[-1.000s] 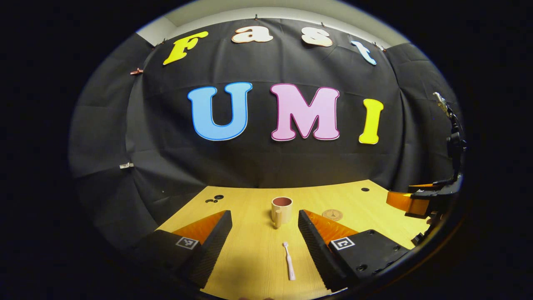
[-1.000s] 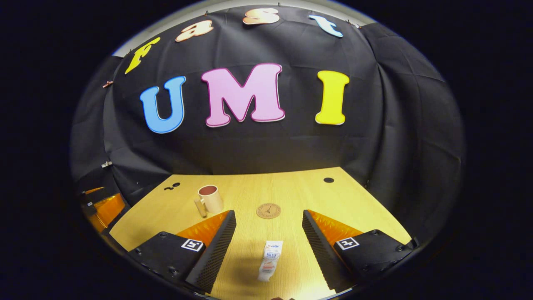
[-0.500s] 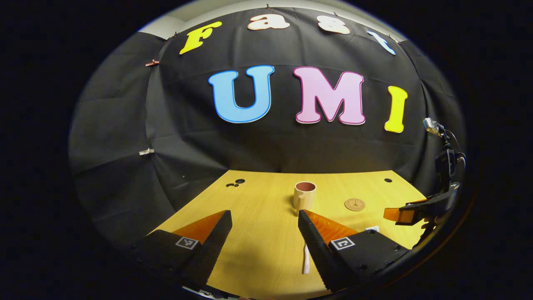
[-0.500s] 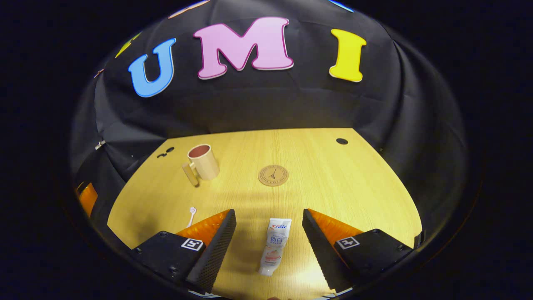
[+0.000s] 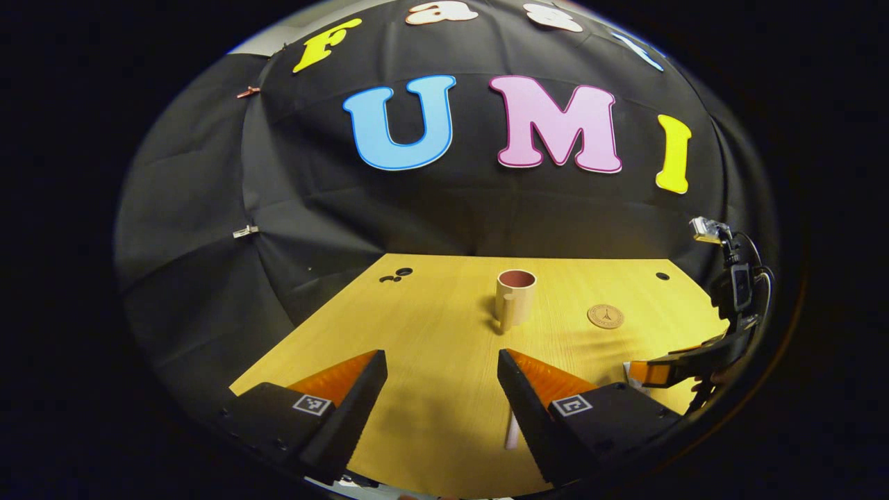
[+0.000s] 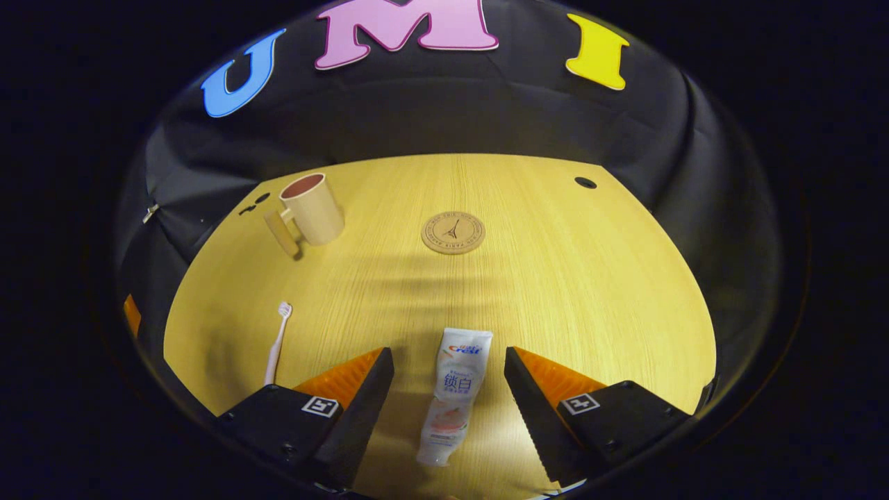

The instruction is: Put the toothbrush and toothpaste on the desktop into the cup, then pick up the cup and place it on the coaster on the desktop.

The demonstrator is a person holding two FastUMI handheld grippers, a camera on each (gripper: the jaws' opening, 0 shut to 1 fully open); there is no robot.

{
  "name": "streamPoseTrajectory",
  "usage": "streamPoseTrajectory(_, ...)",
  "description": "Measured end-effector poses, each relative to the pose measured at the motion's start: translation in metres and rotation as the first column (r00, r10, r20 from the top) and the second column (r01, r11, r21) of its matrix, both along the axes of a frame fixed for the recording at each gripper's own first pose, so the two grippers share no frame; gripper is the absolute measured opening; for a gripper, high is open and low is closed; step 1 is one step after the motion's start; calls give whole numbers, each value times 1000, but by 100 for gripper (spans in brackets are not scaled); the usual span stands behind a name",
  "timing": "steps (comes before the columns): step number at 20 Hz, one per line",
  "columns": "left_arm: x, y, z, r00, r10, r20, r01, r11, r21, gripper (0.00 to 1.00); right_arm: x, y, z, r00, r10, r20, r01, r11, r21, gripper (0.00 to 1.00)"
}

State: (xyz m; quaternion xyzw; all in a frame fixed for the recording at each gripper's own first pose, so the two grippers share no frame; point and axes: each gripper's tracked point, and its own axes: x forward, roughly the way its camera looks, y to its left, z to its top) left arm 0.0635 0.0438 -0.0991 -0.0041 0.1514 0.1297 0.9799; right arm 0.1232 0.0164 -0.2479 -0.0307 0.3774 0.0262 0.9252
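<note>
A white toothpaste tube (image 6: 455,392) lies flat on the wooden desk (image 6: 569,292), between the fingers of my open right gripper (image 6: 448,368), which touch nothing. The pale toothbrush (image 6: 276,344) lies to its left, head pointing away. A beige cup (image 6: 312,208) with a handle stands upright at the far left, and the round cork coaster (image 6: 453,232) sits mid-desk. In the left gripper view my left gripper (image 5: 441,378) is open and empty above the desk. The toothbrush (image 5: 512,430) peeks out beside its right finger. The cup (image 5: 515,298) and coaster (image 5: 605,316) stand ahead.
The right gripper (image 5: 667,368) with its cable shows at the right edge of the left gripper view. Small dark holes (image 6: 585,182) (image 5: 403,271) mark the desk's far corners. Black cloth walls close the booth behind and at both sides.
Both views have tipped down toward the desk. The right gripper has come closer over the toothpaste. The left gripper has drifted left, so the toothbrush now lies by its right finger.
</note>
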Motion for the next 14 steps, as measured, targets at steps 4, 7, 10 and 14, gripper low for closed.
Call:
streamPoseTrajectory(4, 10, -6, -9, 999, -16, -31, 16, 1000, 8, 100, -9, -5, -22, 997, 7, -71, -9, 999, -31, 99)
streamPoseTrajectory(7, 12, -9, -12, 999, -16, -41, 16, 1000, -2, 99, -15, -12, -37, 991, -31, -133, 27, 999, -27, 99)
streamPoseTrajectory(10, 11, -9, -14, 999, -13, -49, 13, 1000, 1, 99, -18, -19, -48, 985, -39, -167, 28, 997, -66, 98)
streamPoseTrajectory(14, 4, -8, -16, 998, -14, -53, 15, 1000, 10, 99, -19, -10, -50, 982, -34, -187, 26, 999, -46, 83)
